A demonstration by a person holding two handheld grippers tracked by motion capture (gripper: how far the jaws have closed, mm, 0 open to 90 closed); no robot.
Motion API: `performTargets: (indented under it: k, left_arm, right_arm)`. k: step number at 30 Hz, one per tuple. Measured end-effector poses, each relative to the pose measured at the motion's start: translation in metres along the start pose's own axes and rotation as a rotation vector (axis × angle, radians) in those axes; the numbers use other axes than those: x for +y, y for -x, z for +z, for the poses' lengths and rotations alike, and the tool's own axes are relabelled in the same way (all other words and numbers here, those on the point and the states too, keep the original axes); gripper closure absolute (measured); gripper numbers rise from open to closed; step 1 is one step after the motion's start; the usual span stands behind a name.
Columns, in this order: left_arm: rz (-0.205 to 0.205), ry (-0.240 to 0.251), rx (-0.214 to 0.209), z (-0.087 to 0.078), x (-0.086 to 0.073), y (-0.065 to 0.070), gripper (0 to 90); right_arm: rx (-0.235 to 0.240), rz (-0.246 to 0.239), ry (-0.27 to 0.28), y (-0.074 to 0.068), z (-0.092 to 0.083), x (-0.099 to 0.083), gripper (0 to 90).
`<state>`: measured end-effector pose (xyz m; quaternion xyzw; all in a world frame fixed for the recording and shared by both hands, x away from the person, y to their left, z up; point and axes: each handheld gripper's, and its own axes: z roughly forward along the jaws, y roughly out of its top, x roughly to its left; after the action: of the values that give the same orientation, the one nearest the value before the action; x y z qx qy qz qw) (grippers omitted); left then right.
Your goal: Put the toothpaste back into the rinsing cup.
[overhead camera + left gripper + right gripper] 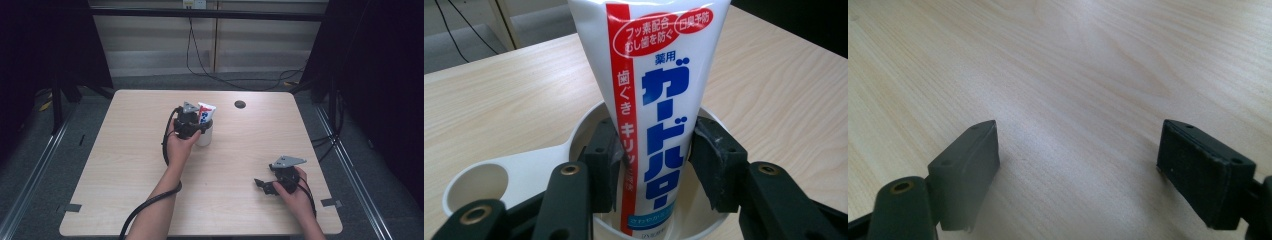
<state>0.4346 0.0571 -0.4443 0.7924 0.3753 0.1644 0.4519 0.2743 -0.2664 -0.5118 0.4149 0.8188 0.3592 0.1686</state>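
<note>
Scene: a person works at a pale wooden table (125,165) with a two-jaw gripper in each hand, seen from above and from a camera on each gripper.

Toothpaste tube: the white tube (659,105), with a red stripe and blue Japanese lettering, stands nearly upright with its lower end inside a white cup (589,125), leaning slightly; from above, its red and white top (205,112) sticks out over the cup's rim.

Cup: the white cup (204,136) stands on the table a little behind its middle, with its flat looped handle (479,187) pointing out to one side in the left gripper view.

Left gripper: the left gripper (191,124), held in the person's left hand (179,148), sits right over the cup. Its black jaws reach down into the cup on either side of the tube. The left pad looks to touch the tube's red edge, while the other pad stands just off it, so the hold is loose and the jaws are apart rather than clamped.

Right gripper: the right gripper (267,186) rests low over the near right part of the table, well apart from the cup, in the right hand (295,192). Its jaws stand wide apart over bare wood, with nothing between them (1078,170).

Background: a dark round hole (240,104) marks the table's far edge, and cables trail over the grey floor (240,80) beyond.
</note>
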Motion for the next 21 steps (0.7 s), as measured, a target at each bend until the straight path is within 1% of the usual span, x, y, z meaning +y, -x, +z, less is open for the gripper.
performTargets:
  k: [1, 3, 4, 5, 6, 9, 10, 11, 12, 15, 17, 18, 20, 21]
  left_arm:
    - [-0.002, 0.012, -0.002, -0.0010, 0.0009, 0.0003, 54.3]
    - [-0.001, 0.018, -0.007, -0.0017, 0.0017, 0.0003, 53.3]
    - [-0.016, 0.030, -0.003, -0.0028, 0.0037, 0.0022, 52.8]
    - [0.005, 0.015, -0.005, -0.0040, 0.0051, 0.0011, 52.6]
    - [-0.004, 0.016, -0.013, -0.0041, 0.0059, 0.0010, 52.7]
    - [-0.009, 0.019, -0.011, -0.0055, 0.0074, 0.0010, 52.8]
    - [0.004, 0.010, -0.008, -0.0065, 0.0081, 0.0003, 52.8]
    - [0.000, 0.013, -0.008, -0.0065, 0.0084, 0.0008, 52.8]
    - [0.010, 0.006, -0.004, -0.0072, 0.0087, 0.0004, 52.7]
    - [0.006, -0.008, 0.004, -0.0078, 0.0081, -0.0003, 51.6]
    - [0.009, -0.006, 0.004, -0.0081, 0.0079, -0.0005, 51.1]
    - [0.006, -0.005, 0.002, -0.0082, 0.0079, -0.0007, 48.6]
    - [0.007, -0.008, 0.001, -0.0089, 0.0081, -0.0009, 47.1]
    - [-0.008, 0.002, -0.004, -0.0085, 0.0080, -0.0006, 47.1]
  right_arm:
    - [0.000, 0.000, 0.000, 0.0000, 0.0000, 0.0000, 16.7]
    - [0.000, 0.000, 0.000, 0.0000, 0.0000, 0.0000, 16.7]
    - [0.000, 0.000, 0.000, 0.0000, 0.0000, 0.0000, 16.7]
    - [-0.001, 0.000, 0.000, 0.0000, 0.0000, 0.0000, 16.7]
    - [-0.001, 0.000, 0.000, 0.0000, 0.0000, 0.0000, 16.7]
    - [0.000, 0.000, 0.000, 0.0000, 0.0000, 0.0000, 16.7]
    - [0.000, 0.001, -0.001, -0.0001, -0.0001, 0.0000, 16.7]
    - [0.000, 0.001, -0.001, -0.0001, -0.0001, 0.0000, 16.7]
    - [0.000, 0.000, 0.000, 0.0000, 0.0000, 0.0000, 16.7]
    - [0.000, 0.000, 0.000, 0.0000, 0.0000, 0.0000, 16.7]
    - [-0.001, 0.000, 0.000, 0.0000, 0.0000, 0.0000, 16.7]
    - [-0.001, 0.000, 0.000, 0.0000, 0.0000, 0.0000, 16.7]
    - [0.000, 0.000, 0.000, 0.0000, 0.0000, 0.0000, 16.7]
    - [0.000, 0.000, 0.000, 0.0000, 0.0000, 0.0000, 16.7]
